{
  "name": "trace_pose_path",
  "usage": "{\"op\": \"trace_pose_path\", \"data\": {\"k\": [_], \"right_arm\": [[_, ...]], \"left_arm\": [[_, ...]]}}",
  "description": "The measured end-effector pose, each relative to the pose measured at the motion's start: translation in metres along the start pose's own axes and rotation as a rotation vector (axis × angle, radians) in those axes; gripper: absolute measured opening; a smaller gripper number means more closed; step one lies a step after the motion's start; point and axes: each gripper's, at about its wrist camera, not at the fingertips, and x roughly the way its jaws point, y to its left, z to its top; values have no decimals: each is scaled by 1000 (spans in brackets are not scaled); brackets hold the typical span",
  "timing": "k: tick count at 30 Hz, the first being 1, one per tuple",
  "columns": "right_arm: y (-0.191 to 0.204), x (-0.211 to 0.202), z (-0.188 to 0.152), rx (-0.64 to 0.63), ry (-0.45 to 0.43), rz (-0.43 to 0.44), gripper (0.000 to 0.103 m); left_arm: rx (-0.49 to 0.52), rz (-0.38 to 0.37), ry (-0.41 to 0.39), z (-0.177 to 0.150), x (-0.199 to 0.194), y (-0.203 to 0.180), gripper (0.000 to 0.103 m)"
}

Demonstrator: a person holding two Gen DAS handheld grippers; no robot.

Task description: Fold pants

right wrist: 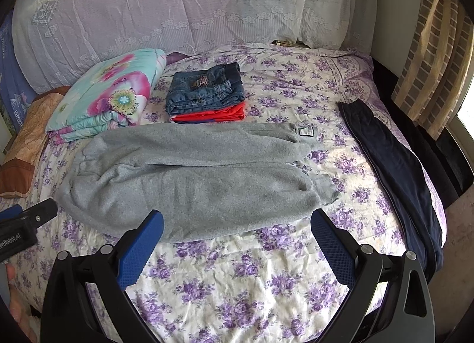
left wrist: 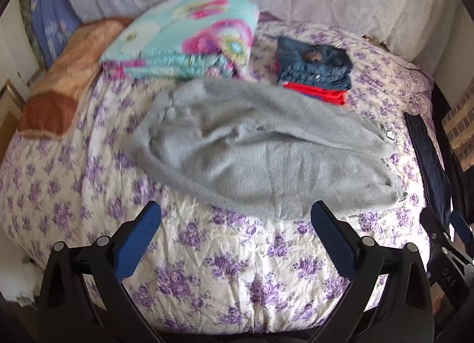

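Left jaws: the blue jaws of the left gripper (left wrist: 236, 214) are wide apart. Nothing is in them. They hang over the bed's near edge, just short of the pants.
Right jaws: the blue jaws of the right gripper (right wrist: 237, 223) are wide apart too, and hold nothing. They hang over the near edge, with the pants' near side showing between their tips.
Gray pants: the fuzzy gray pants (right wrist: 192, 177) lie flat in the middle of the bed (right wrist: 251, 277), stretched from the left side to the right side. One leg lies beside the other. A small patch (right wrist: 305, 130) sits on the far leg, at the right end.
Bed cover: it is white with purple flowers, and a bit wrinkled.
Stack: folded blue jeans (right wrist: 204, 89) sit on top of a folded red cloth (right wrist: 213, 114). The stack is just past the gray pants, toward the far edge.
Dark pants: long dark blue pants (right wrist: 394, 171) lie along the right edge of the bed, apart from the gray ones.
Quilt: a folded flower quilt (right wrist: 109, 97) in blue and pink sits near the far left corner.
Pillow: an orange and brown pillow (left wrist: 63, 76) lies at the left edge.
Lace: white lace cloth (right wrist: 177, 8) runs along the far edge.
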Motion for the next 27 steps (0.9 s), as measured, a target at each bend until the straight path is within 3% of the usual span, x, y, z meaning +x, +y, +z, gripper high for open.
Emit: {"op": "trace_pose_path", "data": {"k": [3, 7, 15, 16, 17, 19, 20, 24, 27], "right_arm": [[-14, 31, -21, -18, 69, -42, 100], [-37, 63, -48, 15, 184, -48, 100], [-60, 76, -59, 76, 226, -85, 100], [-63, 77, -59, 84, 230, -87, 100], [-66, 78, -60, 92, 235, -89, 100], [-72, 82, -61, 114, 245, -82, 100], [-76, 84, -62, 124, 250, -74, 100], [-88, 96, -62, 167, 249, -18, 100], [-108, 111, -58, 283, 236, 101, 100]], "left_arm": [[-163, -47, 140, 2, 49, 45, 99], [-273, -38, 223, 10, 99, 88, 98], [-367, -78, 288, 41, 156, 109, 98], [-361, -69, 290, 44, 161, 107, 94], [-356, -72, 292, 47, 169, 107, 82], [-335, -58, 322, 50, 184, 105, 18], [-326, -21, 327, 49, 189, 106, 5], [-378, -72, 283, 29, 178, 116, 4], [-406, -87, 260, 3, 163, 124, 4]]}}
